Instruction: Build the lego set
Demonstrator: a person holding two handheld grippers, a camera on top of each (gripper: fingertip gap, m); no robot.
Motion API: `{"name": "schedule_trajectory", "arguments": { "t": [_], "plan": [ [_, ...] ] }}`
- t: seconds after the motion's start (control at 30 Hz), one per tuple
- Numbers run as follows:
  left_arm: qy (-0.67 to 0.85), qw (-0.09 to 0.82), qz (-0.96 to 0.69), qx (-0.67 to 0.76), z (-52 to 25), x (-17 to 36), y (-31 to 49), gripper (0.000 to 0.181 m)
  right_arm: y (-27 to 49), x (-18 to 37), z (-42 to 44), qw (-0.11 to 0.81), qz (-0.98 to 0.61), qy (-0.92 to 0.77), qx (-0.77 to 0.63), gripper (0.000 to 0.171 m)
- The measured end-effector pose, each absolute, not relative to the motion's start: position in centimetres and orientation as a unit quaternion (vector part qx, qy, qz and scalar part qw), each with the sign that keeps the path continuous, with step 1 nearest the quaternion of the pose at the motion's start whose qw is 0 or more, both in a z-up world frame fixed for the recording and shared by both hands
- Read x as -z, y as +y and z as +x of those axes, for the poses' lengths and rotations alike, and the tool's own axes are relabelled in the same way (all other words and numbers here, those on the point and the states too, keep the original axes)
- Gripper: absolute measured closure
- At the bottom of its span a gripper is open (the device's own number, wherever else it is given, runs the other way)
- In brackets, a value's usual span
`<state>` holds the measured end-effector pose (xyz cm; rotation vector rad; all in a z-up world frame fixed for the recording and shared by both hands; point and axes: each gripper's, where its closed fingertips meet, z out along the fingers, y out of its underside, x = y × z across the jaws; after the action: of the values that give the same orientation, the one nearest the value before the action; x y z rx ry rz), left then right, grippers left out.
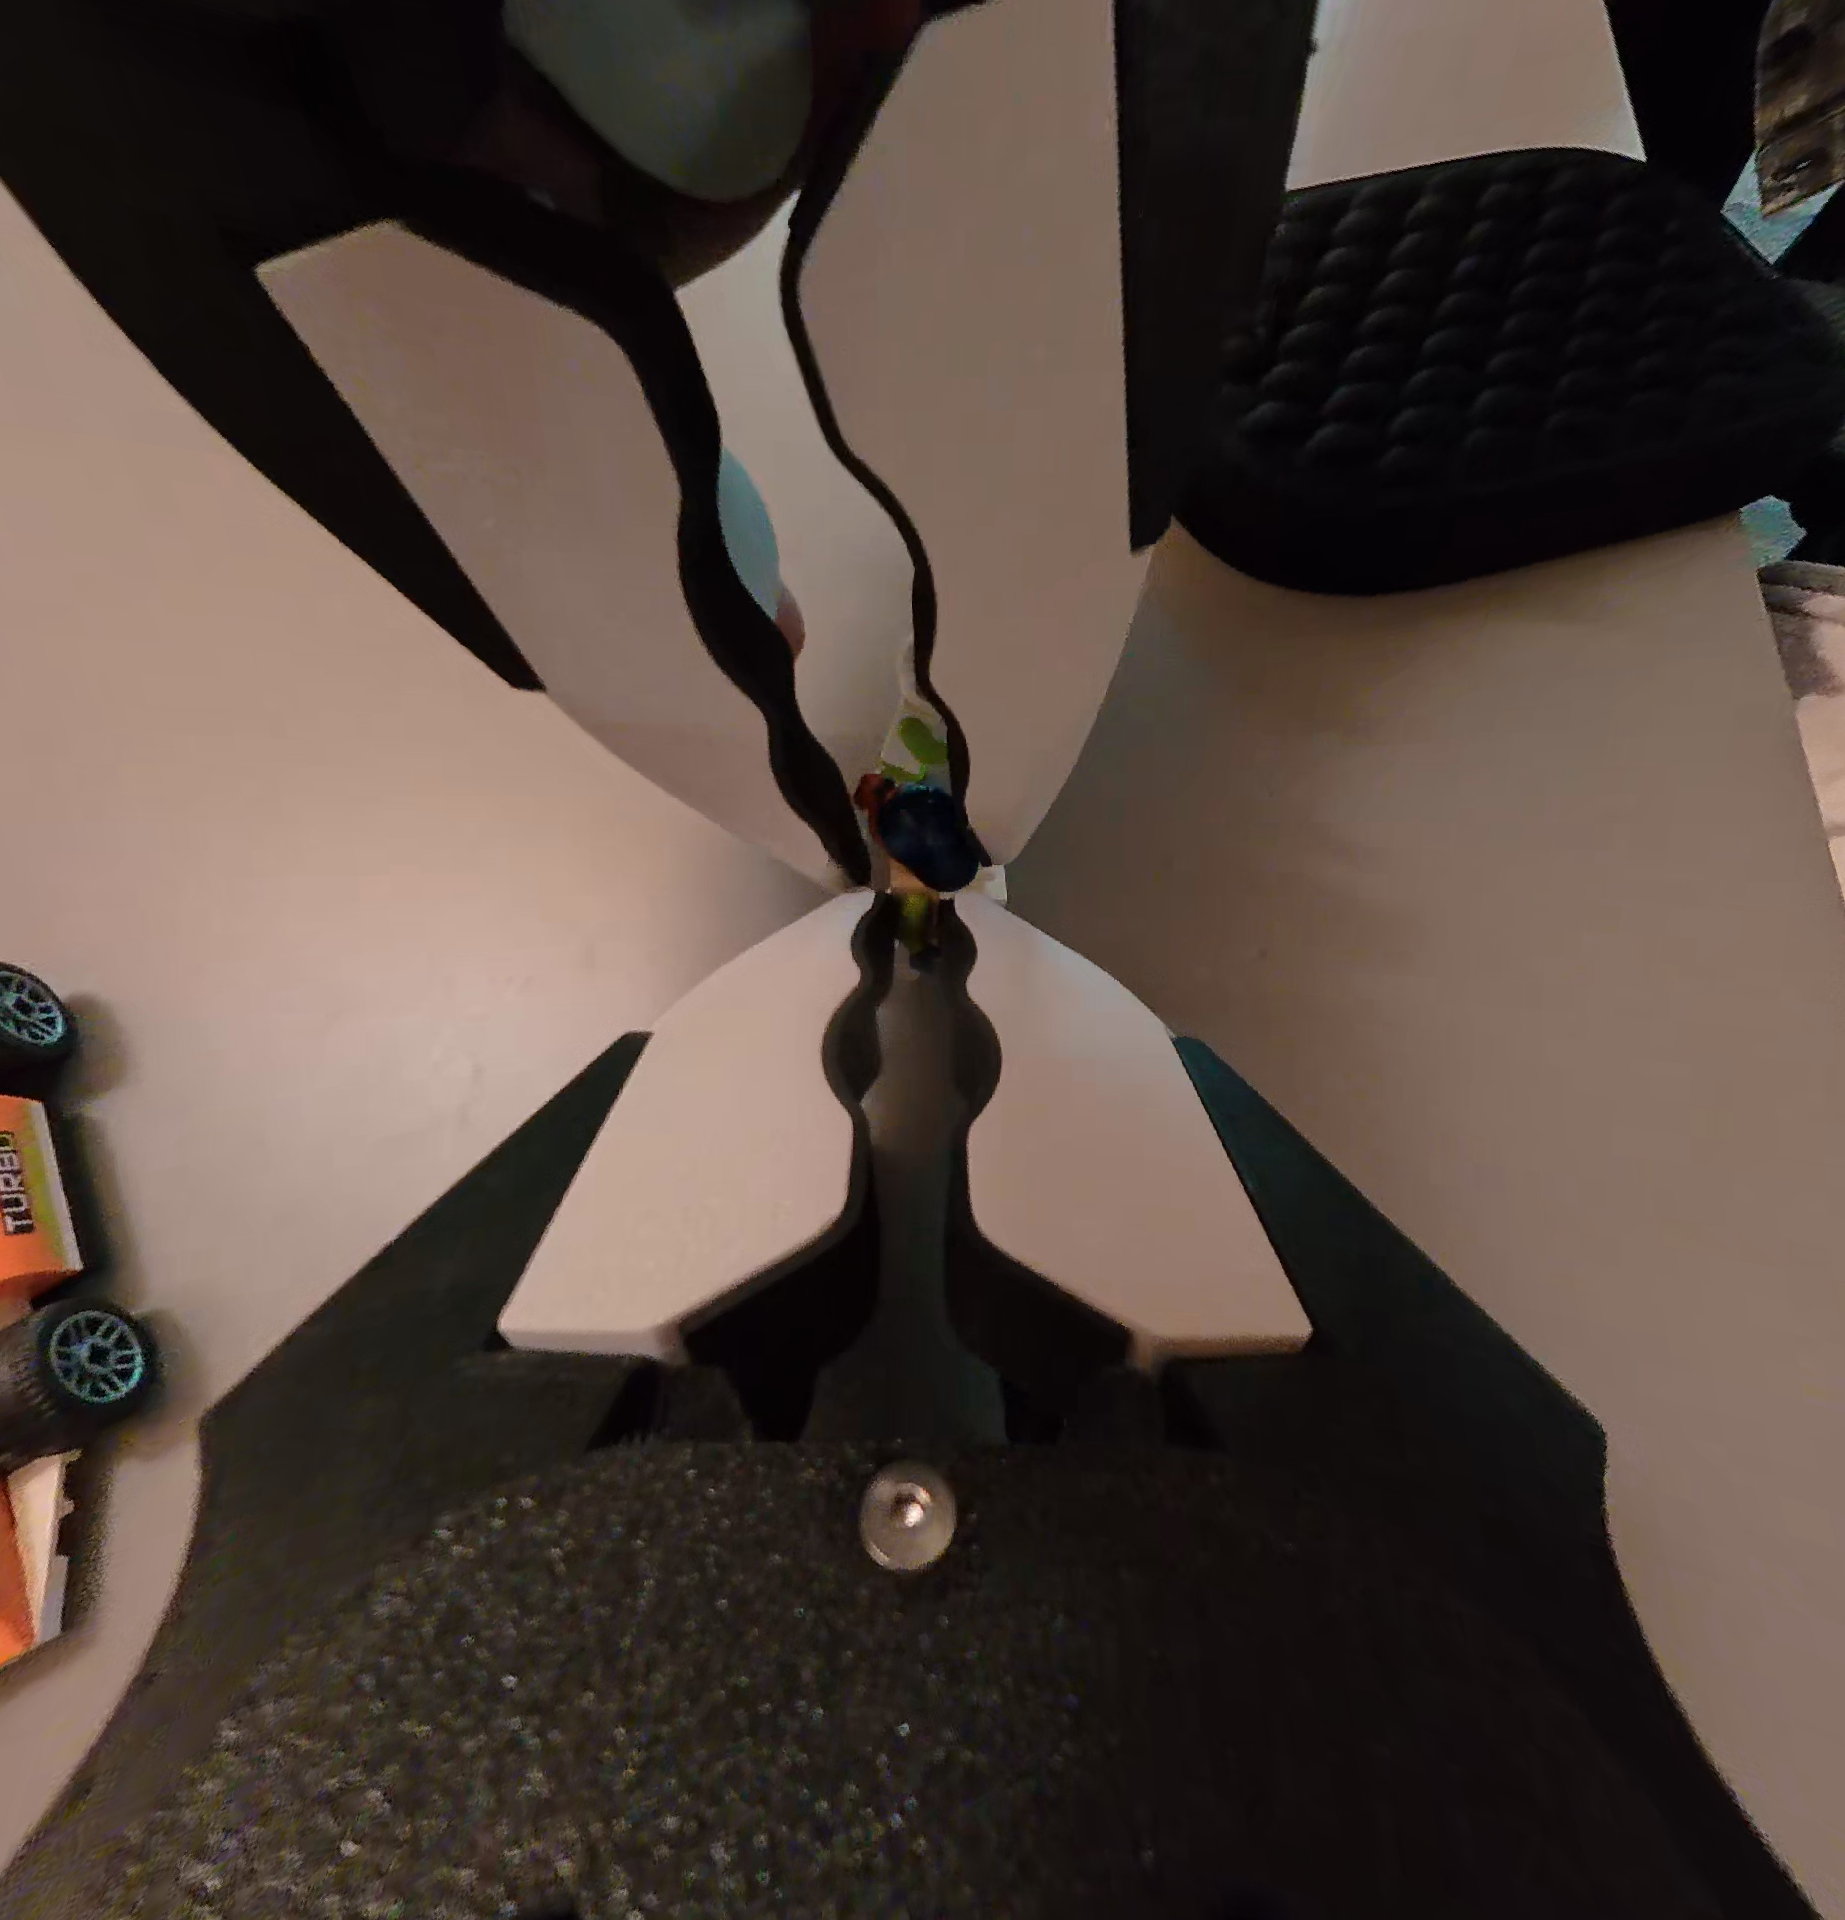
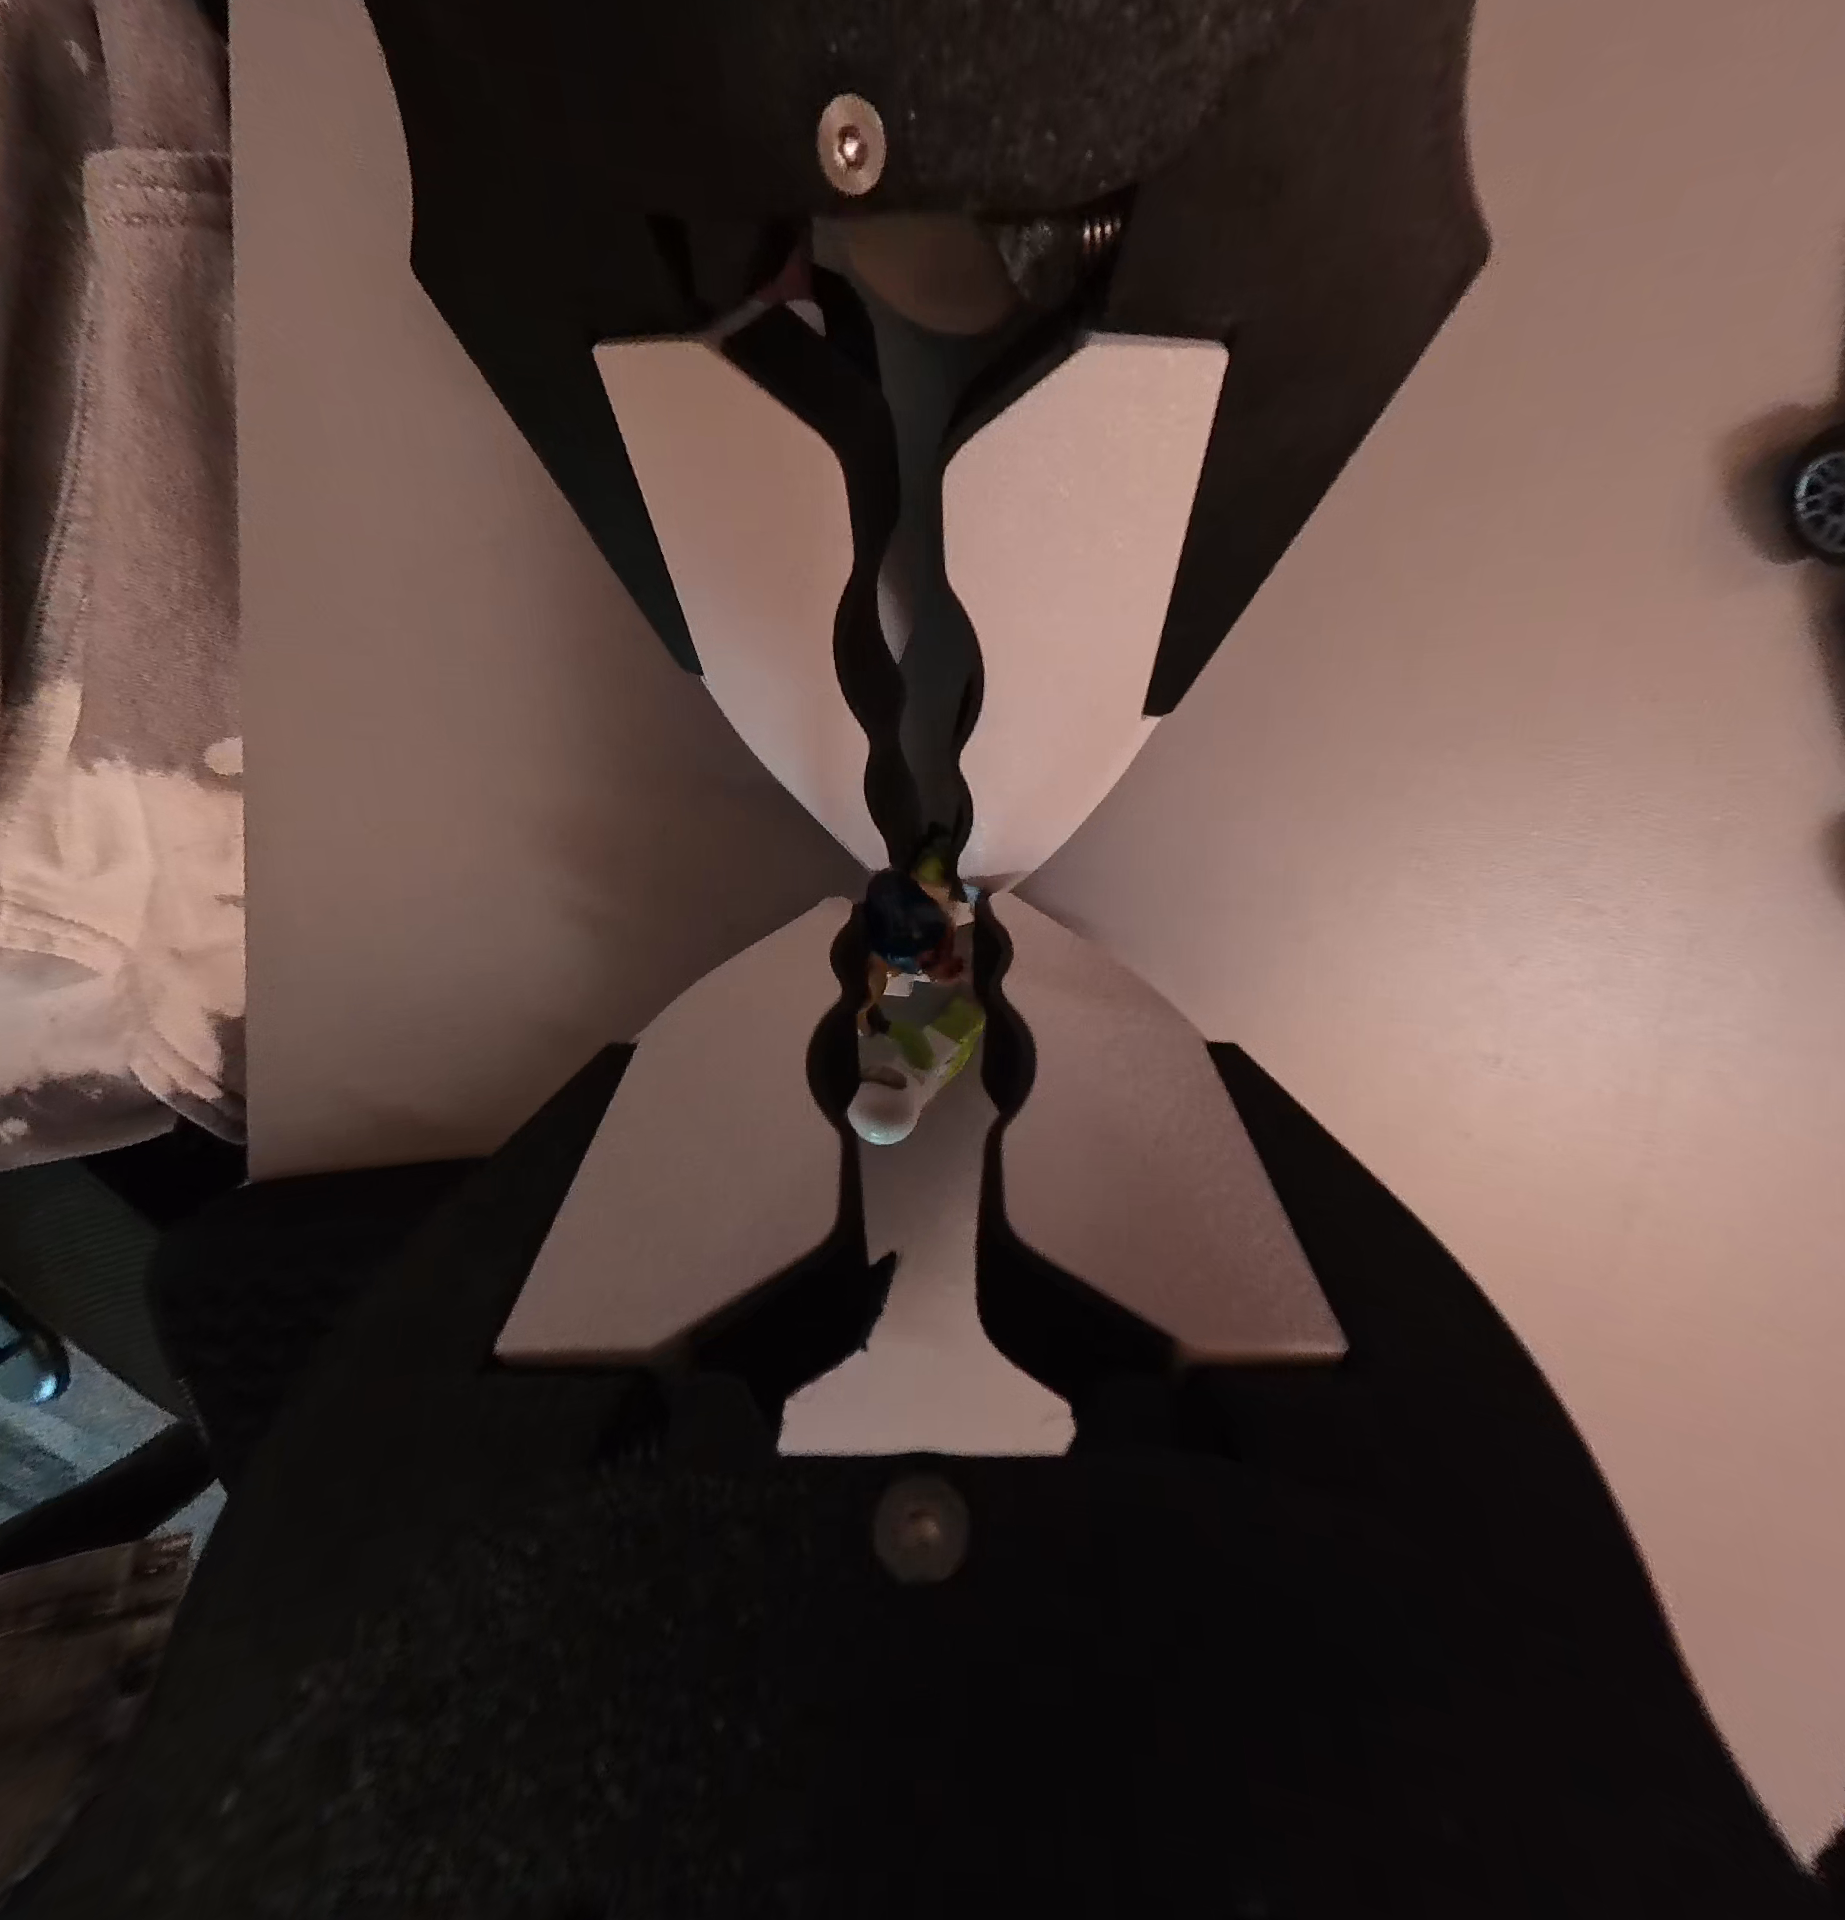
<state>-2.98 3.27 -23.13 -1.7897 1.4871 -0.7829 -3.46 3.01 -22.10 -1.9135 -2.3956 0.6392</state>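
Left claw (image 1: 913, 940) is closed almost fully; a small green-and-dark bit of the minifigure (image 1: 923, 831) is pinched at its tips. Right claw (image 2: 923, 997) is narrowed but not fully closed, gripped on the figure's white-and-green body, with the white legs seen pointing back between the fingers. Both claws are met tip to tip above the counter (image 1: 378, 831), so the figure is held in the air between them, its dark blue helmet or hair at the junction. Exactly which part is pinched by the left cannot be told. Step judged: a small part is being pressed onto, or adjusted on, the figure. Next move likely calls for a straight push with the body kept steady. Orange toy car (image 1: 14, 1299) is parked on the counter, well apart.
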Motion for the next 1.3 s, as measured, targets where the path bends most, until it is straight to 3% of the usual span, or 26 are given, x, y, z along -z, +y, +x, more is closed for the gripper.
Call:
{"name": "schedule_trajectory", "arguments": {
  "t": [0.3,0.5,0.63,0.87,1.13,1.3],
  "plan": [
    [0.569,0.331,-0.688,0.306,-3.1,23.2,3.1,0.173,3.5,20.7,-3.5,0.050,-0.623,-0.743,-0.237,0.145],
    [0.566,0.328,-0.691,0.308,-3.1,23.2,3.1,0.173,3.3,19.4,-3.2,0.131,-0.633,-0.725,-0.238,0.143],
    [0.552,0.321,-0.704,0.312,-3.1,23.3,3.2,0.173,2.9,18.9,-3.7,0.222,-0.647,-0.700,-0.202,0.142],
    [0.505,0.291,-0.735,0.347,-3.2,23.1,3.3,0.173,2.7,19.2,-3.7,0.426,-0.595,-0.681,-0.011,0.134],
    [0.503,0.281,-0.740,0.347,-3.1,23.2,3.1,0.173,2.4,21.6,-4.3,0.415,-0.616,-0.669,0.029,0.100],
    [0.510,0.281,-0.738,0.342,-3.1,23.3,3.0,0.173,2.3,22.4,-4.7,0.400,-0.588,-0.702,0.035,0.107]
  ]
}}
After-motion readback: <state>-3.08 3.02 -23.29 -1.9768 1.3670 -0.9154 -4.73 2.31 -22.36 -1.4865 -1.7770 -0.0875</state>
